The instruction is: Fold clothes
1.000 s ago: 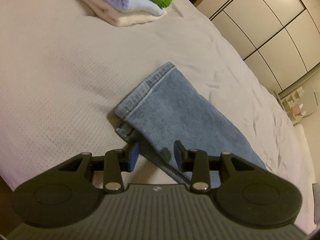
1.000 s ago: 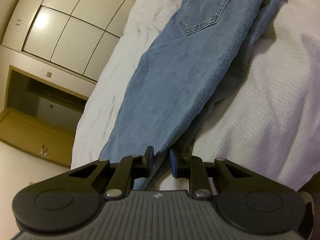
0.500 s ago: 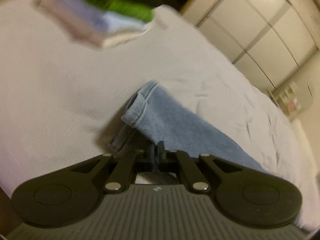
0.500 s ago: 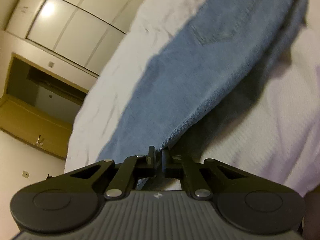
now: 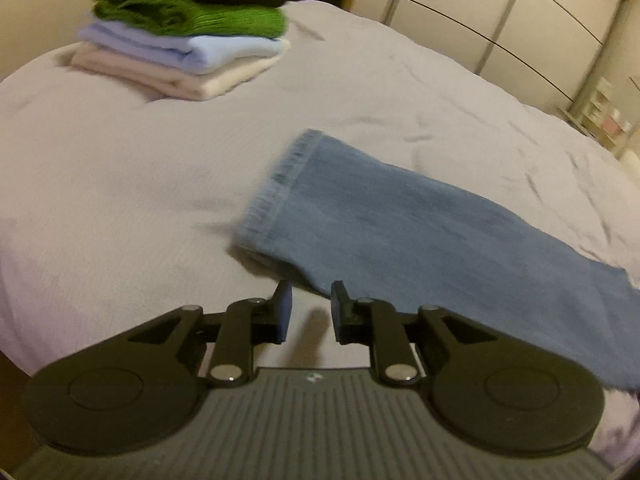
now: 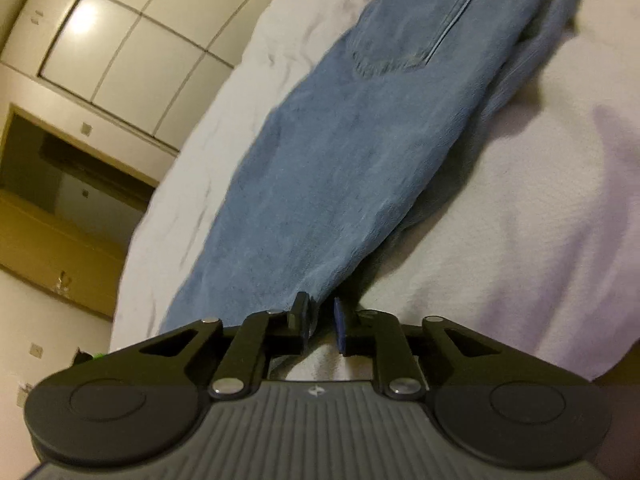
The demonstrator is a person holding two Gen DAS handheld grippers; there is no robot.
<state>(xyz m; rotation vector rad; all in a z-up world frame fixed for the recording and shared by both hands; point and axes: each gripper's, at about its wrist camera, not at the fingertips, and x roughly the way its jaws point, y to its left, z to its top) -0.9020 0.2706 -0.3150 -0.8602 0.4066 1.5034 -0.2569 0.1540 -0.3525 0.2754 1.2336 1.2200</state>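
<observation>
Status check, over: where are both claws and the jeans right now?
Left claw opening, empty, just short of the jeans hem. Right claw opening, empty, at the jeans' edge. Jeans flat on the bed. Folded stack far off, nothing blocking.

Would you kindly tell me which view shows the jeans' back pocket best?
The right wrist view: the back pocket lies face up, its stitching fairly clear. The left wrist view shows only a leg of the jeans and its hem, no pocket.
</observation>
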